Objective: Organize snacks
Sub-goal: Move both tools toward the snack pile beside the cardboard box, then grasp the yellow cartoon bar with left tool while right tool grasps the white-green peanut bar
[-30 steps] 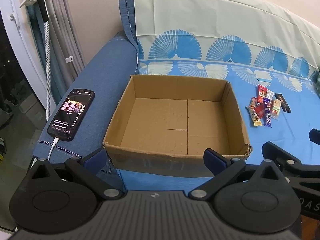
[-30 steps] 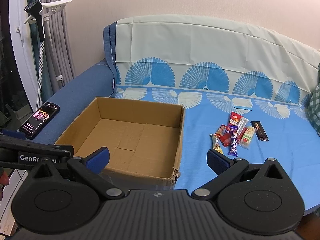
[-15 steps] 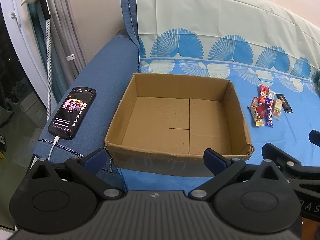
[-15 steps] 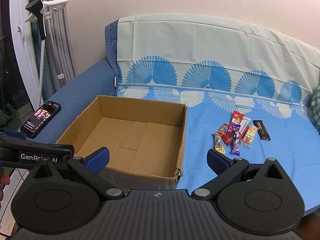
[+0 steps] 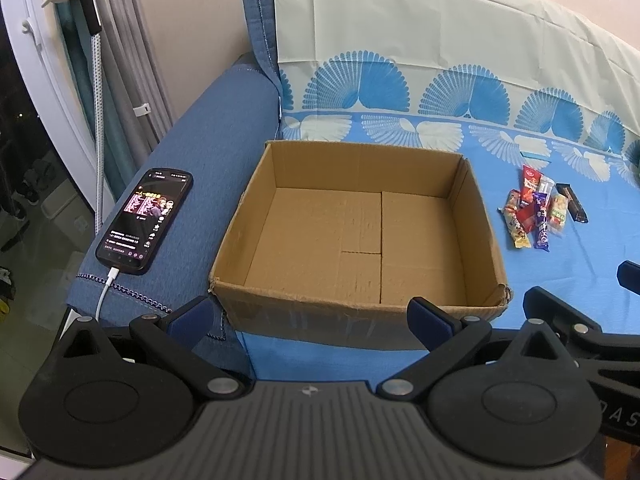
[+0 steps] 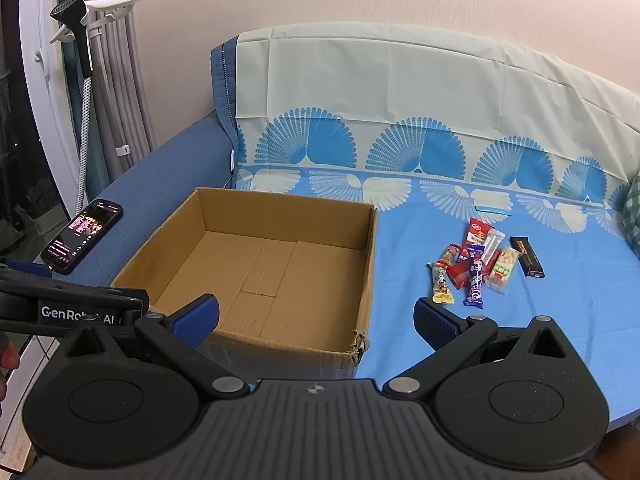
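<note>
Square corrugated cardboard box [image 5: 360, 236], crinkly snack wrappers [image 6: 476, 266]

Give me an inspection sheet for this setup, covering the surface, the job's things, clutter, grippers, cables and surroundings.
Surface: sofa seat under a blue fan-print cover, lying flat.
Job's things: open cardboard box, nothing inside; small pile of wrapped snacks on the cover to its right, apart from the box; a dark bar lies at the pile's right edge.
Clutter: phone with its screen lit, on the blue armrest left of the box.
Grippers: left gripper open, holding nothing; right gripper open, holding nothing.
Cables: white charging cable plugged into the phone, hanging off the armrest.
Surroundings: pale wall, grey curtain, garment steamer on a stand.
</note>
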`<state>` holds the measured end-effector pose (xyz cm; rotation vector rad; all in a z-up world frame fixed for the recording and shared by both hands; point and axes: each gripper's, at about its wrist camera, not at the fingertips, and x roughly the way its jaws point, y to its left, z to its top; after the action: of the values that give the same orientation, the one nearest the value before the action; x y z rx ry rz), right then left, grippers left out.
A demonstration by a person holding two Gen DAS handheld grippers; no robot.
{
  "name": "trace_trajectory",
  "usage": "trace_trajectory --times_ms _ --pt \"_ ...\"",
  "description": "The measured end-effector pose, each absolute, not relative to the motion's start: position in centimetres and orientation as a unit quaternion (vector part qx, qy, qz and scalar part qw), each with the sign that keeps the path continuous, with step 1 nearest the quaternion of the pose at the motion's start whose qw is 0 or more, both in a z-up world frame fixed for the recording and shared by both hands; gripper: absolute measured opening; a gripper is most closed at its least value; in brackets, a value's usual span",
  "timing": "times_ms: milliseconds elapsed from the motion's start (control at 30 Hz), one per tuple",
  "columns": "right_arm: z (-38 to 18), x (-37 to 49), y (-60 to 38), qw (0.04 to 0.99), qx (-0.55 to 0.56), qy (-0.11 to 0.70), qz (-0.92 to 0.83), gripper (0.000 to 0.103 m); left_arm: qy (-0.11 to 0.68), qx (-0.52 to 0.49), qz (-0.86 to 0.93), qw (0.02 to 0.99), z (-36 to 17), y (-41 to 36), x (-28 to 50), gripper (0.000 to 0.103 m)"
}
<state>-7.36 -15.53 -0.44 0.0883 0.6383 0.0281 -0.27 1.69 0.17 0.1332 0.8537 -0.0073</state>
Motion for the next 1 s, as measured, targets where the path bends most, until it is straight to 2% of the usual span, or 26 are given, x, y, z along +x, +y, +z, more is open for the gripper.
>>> trace_trajectory --times_ms 533,1000 --pt "-3.0 -5.5 -19.8 0.940 0.092 0.328 0.007 0.103 0.440 0.104 0.009 0.892 -0.8 -1.5 1.6 0.103" --pt "-7.3 -3.2 -29.6 0.923 0.150 0.351 -0.054 0.103 0.484 0.163 -0.035 0.859 -4.5 -11.2 5.6 0.103"
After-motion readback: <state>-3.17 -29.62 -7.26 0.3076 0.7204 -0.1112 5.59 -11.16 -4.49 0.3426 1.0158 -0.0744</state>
